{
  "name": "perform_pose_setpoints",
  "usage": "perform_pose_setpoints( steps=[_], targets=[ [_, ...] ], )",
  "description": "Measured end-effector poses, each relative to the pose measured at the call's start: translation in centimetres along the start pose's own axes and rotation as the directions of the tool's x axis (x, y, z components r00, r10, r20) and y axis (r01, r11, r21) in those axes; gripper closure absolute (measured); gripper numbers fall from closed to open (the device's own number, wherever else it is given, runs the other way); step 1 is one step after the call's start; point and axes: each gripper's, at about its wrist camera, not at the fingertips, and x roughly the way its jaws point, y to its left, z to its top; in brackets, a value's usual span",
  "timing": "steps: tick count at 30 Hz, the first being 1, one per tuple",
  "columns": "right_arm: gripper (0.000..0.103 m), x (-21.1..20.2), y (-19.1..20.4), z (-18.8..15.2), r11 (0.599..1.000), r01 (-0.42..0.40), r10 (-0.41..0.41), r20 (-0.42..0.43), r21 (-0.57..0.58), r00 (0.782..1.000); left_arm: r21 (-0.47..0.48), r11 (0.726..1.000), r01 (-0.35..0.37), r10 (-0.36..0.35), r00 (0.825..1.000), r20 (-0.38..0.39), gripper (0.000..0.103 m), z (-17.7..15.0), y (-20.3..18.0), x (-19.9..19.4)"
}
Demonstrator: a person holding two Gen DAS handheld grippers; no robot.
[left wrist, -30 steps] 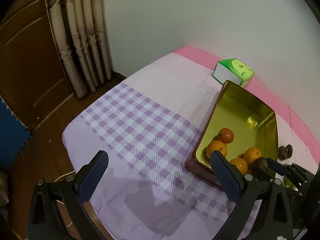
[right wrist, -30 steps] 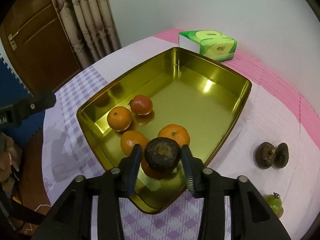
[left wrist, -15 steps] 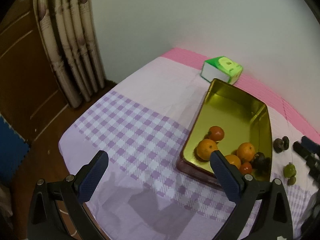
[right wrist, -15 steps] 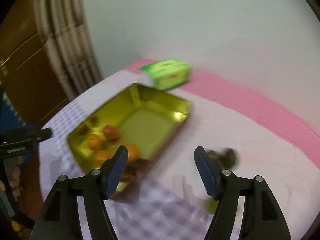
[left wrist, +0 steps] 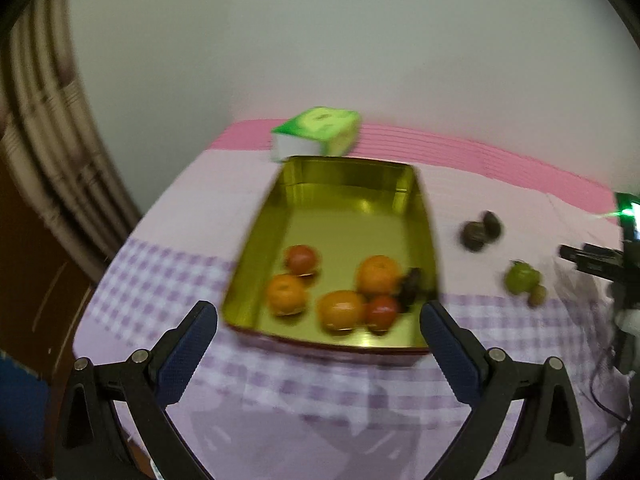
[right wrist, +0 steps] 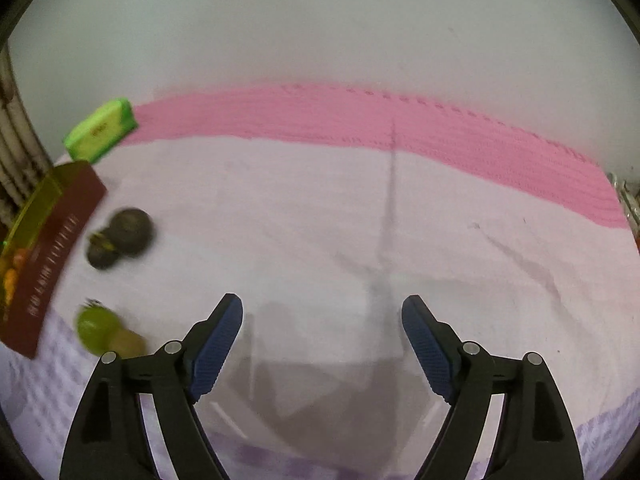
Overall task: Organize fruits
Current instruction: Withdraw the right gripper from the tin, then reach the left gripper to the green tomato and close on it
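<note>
Pink-and-checked tablecloth [right wrist: 400, 208] meets a white wall [right wrist: 320, 20]; left gripper [left wrist: 320, 320] and right gripper [right wrist: 322, 320] gape wide, seemingly empty.

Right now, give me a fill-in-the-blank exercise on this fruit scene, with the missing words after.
1. The oranges lie inside the ___ tin.
2. The tissue box beyond the tin is white and ___.
3. The right gripper has its jaws ___.
4. The two dark fruits lie ___ the tin.

Missing words: gold; green; open; outside

Left tongs [left wrist: 318, 320] spread wide, nothing held; right tongs [right wrist: 322, 314] likewise wide apart, empty, angled downward.
</note>
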Motion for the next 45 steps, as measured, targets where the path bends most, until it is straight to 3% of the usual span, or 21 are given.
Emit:
perform_pose_setpoints(
  steps=[3, 9, 12, 17, 31, 39, 45],
  targets=[
    [0.020, 1.0, -0.8, -0.2, 1.000, 0.014, -0.014, -0.008, -0.002, 1.000, 0.043, 0.997, 0.058, -0.058, 0.998, -0.010, 0.002, 0.7, -3.0, 0.4],
    [0.007, 1.8, -1.9, 0.1, 1.000, 0.012, -0.012, 0.002, -0.012, 1.000, 0.123, 0.980, 0.159, -0.153, 0.987, -0.052, 0.003, 1.7, -9.2, 2.2],
    [0.001, 2.1, -2.3, 0.1, 1.000, 0.005, -0.005, 0.002, -0.016, 1.000, 0.146, 0.968, 0.205, -0.194, 0.977, -0.087, 0.007, 1.9, -11.6, 3.2],
    [0.000, 2.2, -2.6, 0.0, 1.000, 0.006, -0.006, 0.012, -0.020, 1.000, 0.150, 0.958, 0.245, -0.223, 0.963, -0.153, 0.020, 2.0, -14.3, 5.5],
    [0.000, 2.2, -2.6, -0.1, 1.000, 0.007, -0.007, 0.012, -0.021, 1.000, 0.152, 0.938, 0.311, -0.269, 0.932, -0.243, 0.043, 1.8, -17.7, 9.4],
    [0.000, 2.3, -2.7, -0.1, 1.000, 0.007, -0.007, 0.013, -0.021, 1.000, 0.152, 0.937, 0.315, -0.272, 0.929, -0.252, 0.051, 2.4, -18.3, 11.0],
    [0.000, 2.3, -2.7, -0.1, 1.000, 0.007, -0.007, 0.013, -0.021, 1.000, 0.137, 0.937, 0.320, -0.276, 0.923, -0.269, 0.064, 2.4, -18.4, 12.1]
  ],
)
